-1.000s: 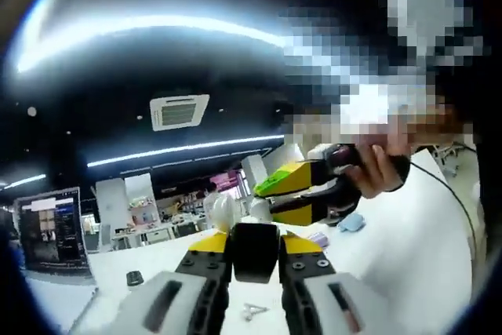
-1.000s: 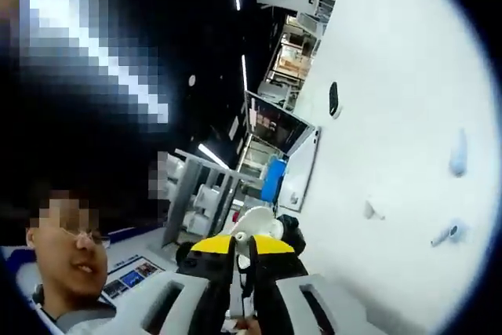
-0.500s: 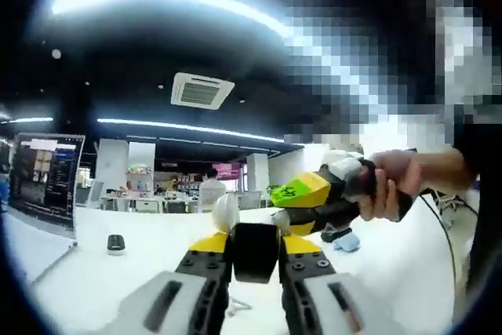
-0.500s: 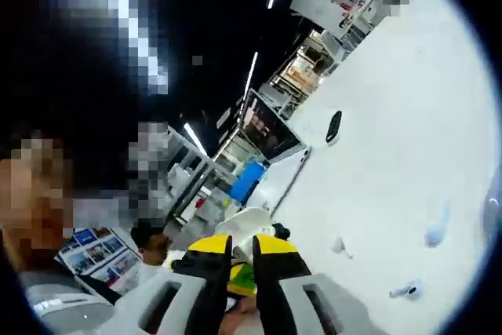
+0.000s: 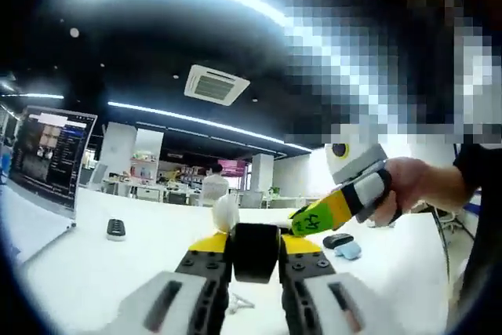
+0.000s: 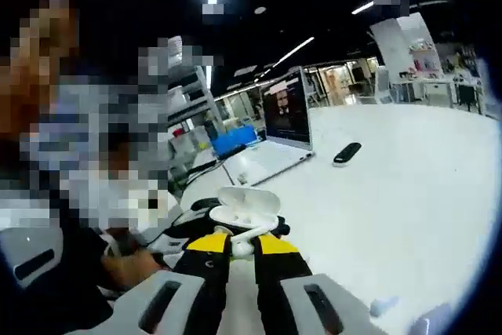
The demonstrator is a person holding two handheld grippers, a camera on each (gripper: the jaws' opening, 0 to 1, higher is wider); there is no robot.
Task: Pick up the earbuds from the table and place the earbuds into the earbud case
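My left gripper (image 5: 252, 250) is shut on a dark block, and the white earbud case (image 5: 225, 213) pokes up just beyond its tips. In the right gripper view the case (image 6: 240, 208) stands with its lid up, directly ahead of my right gripper (image 6: 241, 245). That gripper's jaws are shut on a small white earbud (image 6: 242, 249), which almost touches the case. A hand brings the right gripper (image 5: 323, 216) in from the right of the left gripper view, its tip close to the case. Another earbud (image 5: 240, 301) lies on the white table (image 5: 86, 268).
An open laptop (image 5: 51, 158) stands at the left, with a small black device (image 5: 116, 227) near it. A black item (image 5: 339, 239) and a pale blue one (image 5: 350, 250) lie to the right. The right gripper view holds the laptop (image 6: 284, 119), a black device (image 6: 347, 152) and a blue bin (image 6: 232, 140).
Both cameras have swung. The right gripper has turned and come up to the case with the earbud, so the case now sits just before its tips. In the left gripper view it has tilted downward.
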